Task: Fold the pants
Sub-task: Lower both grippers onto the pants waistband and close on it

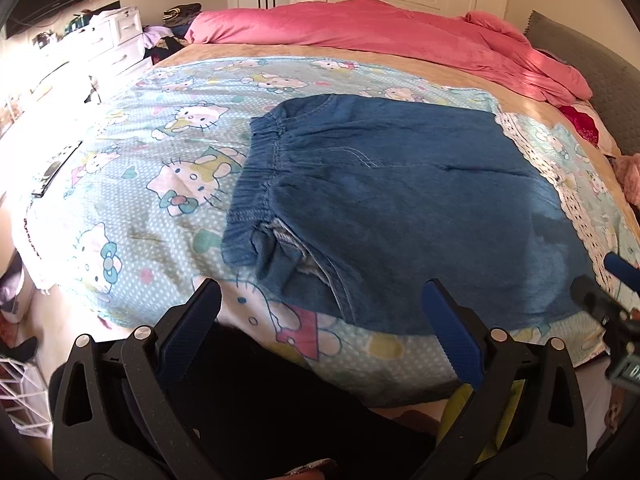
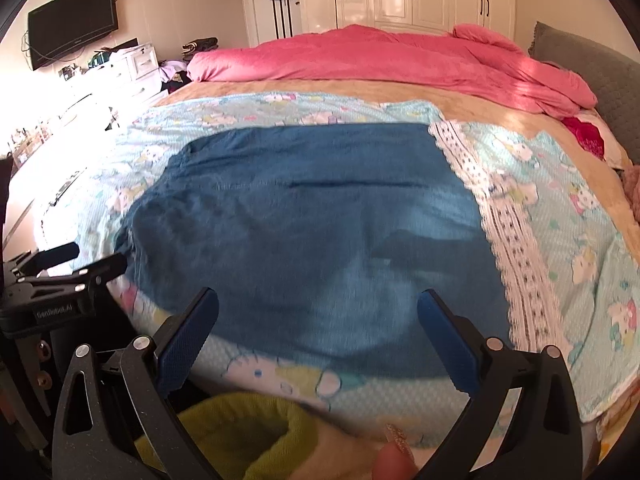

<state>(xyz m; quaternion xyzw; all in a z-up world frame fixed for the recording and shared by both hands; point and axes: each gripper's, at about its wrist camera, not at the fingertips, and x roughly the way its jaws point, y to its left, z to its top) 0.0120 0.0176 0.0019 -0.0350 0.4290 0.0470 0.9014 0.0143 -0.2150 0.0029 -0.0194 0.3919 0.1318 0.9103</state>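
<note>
Denim pants (image 1: 400,208) lie flat on my cartoon-print sheet (image 1: 160,184), folded, elastic waistband leftward; right wrist view is blurred, so fold layers unclear. Left gripper (image 1: 322,300) hovers at the near edge, fingers spread, empty. Right gripper (image 2: 318,306) likewise spread, holding nothing.

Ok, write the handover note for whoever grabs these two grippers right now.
Left gripper: open, empty, above the near edge of the bed by the pants' waistband end.
Right gripper: open, empty, above the near edge of the pants.
Denim pants: lying on the Hello Kitty sheet, elastic waistband to the left, white lace trim along the right edge. They already look folded into a compact rectangle.
Left: probably one more fold, waistband toward the lace end, then smooth flat.
</note>
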